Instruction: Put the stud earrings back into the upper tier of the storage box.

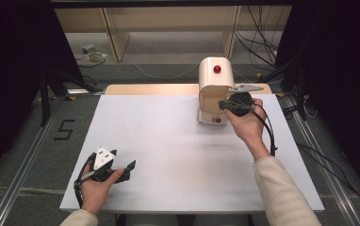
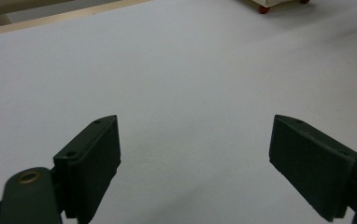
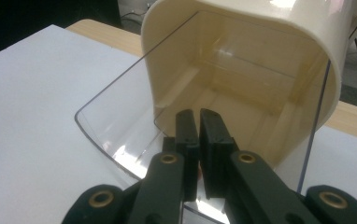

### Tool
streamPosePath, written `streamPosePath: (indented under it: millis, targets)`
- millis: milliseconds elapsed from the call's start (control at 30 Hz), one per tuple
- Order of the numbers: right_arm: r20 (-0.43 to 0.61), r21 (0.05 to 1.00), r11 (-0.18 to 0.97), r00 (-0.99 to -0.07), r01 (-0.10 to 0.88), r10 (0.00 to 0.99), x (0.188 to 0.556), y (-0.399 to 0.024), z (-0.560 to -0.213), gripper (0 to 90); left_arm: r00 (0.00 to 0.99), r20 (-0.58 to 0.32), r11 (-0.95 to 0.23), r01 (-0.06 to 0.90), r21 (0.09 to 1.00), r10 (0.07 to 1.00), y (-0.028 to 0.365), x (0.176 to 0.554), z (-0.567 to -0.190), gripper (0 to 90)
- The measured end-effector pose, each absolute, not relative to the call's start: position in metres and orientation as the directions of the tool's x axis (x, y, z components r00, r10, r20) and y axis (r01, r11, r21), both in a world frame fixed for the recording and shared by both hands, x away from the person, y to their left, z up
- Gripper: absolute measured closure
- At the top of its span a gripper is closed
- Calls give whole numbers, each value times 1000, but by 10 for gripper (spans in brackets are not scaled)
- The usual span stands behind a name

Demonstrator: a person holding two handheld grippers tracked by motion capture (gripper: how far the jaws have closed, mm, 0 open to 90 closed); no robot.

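Covering most of the table, the white sheet (image 1: 168, 141) carries a cream bread box (image 1: 214, 84) at its far right. Its clear door (image 3: 120, 116) hangs open, and the right gripper (image 3: 199, 122) has its jaws pinched together on that door's edge, the panel caught between them. Near the front left corner, the left gripper (image 2: 195, 154) rests with jaws spread wide, nothing between them.

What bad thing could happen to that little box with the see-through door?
The right gripper pinches the thin clear door of the cream box; a hard pull might crack it or drag the light box along. The left gripper rests far away, open, so nothing steadies the box.
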State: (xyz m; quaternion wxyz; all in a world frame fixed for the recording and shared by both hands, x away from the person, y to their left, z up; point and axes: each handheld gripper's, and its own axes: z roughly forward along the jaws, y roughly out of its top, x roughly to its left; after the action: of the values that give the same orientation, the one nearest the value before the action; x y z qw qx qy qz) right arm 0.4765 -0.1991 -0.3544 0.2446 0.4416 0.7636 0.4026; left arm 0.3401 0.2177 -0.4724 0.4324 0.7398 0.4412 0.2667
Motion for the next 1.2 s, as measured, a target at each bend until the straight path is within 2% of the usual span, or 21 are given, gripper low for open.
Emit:
streamPosePath:
  millis: [700, 1200]
  targets:
    - [-26, 829, 293, -491, 476, 871, 477, -199, -356, 815, 466, 9, -231, 421, 877, 885, 217, 340, -473, 162]
    - [18, 870, 192, -418, 454, 908, 466, -226, -351, 620, 470, 13, -239, 424, 874, 882, 217, 340, -473, 162]
